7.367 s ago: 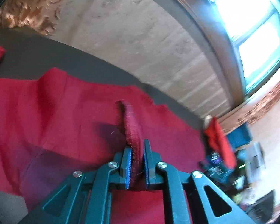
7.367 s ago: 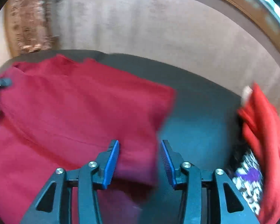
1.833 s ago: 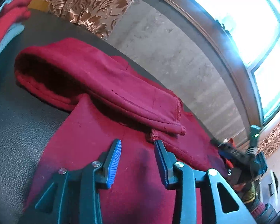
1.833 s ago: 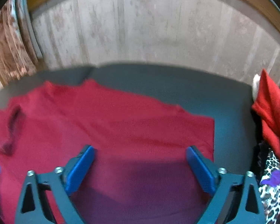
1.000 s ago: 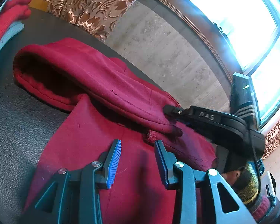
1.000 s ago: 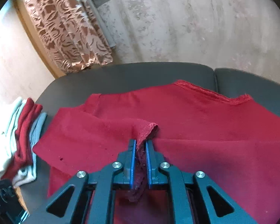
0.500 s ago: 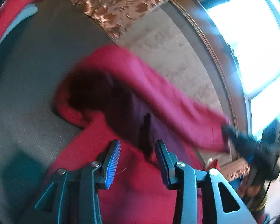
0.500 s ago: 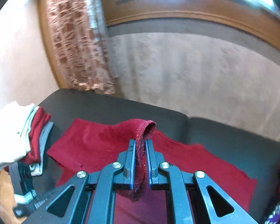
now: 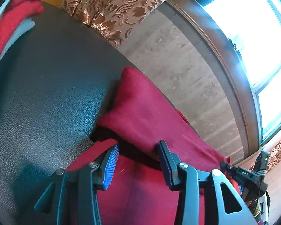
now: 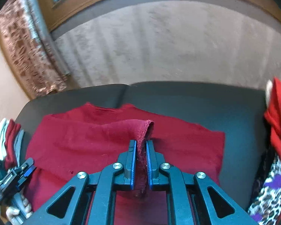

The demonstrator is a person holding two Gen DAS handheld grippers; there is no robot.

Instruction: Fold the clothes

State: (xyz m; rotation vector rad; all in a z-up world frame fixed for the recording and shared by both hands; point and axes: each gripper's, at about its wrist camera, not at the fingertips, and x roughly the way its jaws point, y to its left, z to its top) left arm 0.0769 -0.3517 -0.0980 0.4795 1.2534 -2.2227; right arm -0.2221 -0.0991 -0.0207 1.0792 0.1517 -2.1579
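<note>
A dark red garment (image 10: 80, 140) lies spread on a black leather surface (image 10: 196, 103). My right gripper (image 10: 141, 144) is shut on the hemmed end of its sleeve (image 10: 142, 129) and holds it lifted over the body of the garment. My left gripper (image 9: 138, 150) is open and empty, low over the garment's left part (image 9: 149, 116), where a folded layer lies across the body. The left gripper also shows at the lower left of the right wrist view (image 10: 26, 168). The right gripper shows at the right edge of the left wrist view (image 9: 224, 164).
A stack of folded red, white and grey clothes (image 10: 7, 142) sits at the left end of the surface, also in the left wrist view (image 9: 11, 24). A red cloth (image 10: 279, 120) and a leopard-print cloth (image 10: 267, 196) lie at the right. A wall and a patterned curtain (image 9: 112, 5) stand behind.
My right gripper closed on the sleeve end, lifted it and carried it rightward across the garment. The sleeve now lies folded over the body. My left gripper stayed open.
</note>
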